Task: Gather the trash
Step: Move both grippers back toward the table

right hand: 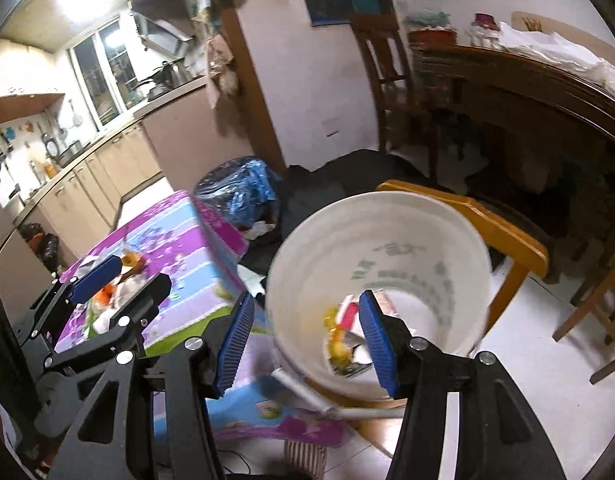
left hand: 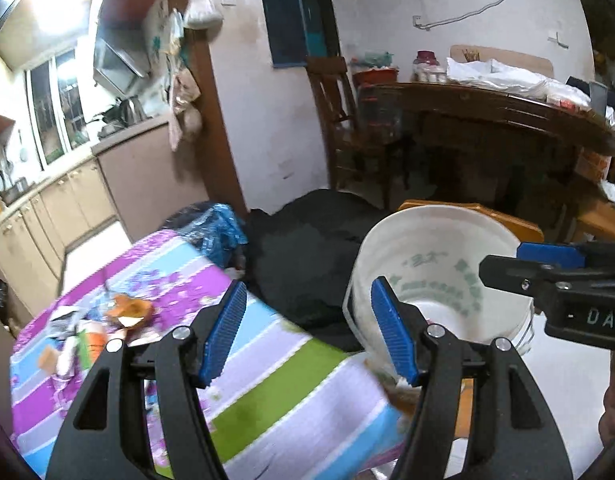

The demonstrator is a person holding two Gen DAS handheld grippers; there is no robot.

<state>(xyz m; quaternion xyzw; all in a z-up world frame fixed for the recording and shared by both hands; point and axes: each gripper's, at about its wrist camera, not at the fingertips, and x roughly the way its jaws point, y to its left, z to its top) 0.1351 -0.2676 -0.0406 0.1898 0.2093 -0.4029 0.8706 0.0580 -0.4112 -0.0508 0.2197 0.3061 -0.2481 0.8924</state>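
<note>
Both grippers empty, jaws apart, by white bucket.
Left gripper over striped worktop; scraps on it (wrappers in bucket); right gripper above bucket.

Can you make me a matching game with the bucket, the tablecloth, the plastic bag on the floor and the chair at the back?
Things:
1. bucket
2. tablecloth
3. plastic bag
4. chair

Matches:
A. striped purple, blue and green
B. dark wood, by the wall
C. white, with trash inside
D. blue, on the floor past the table

Pairs: 1-C, 2-A, 3-D, 4-B
</note>
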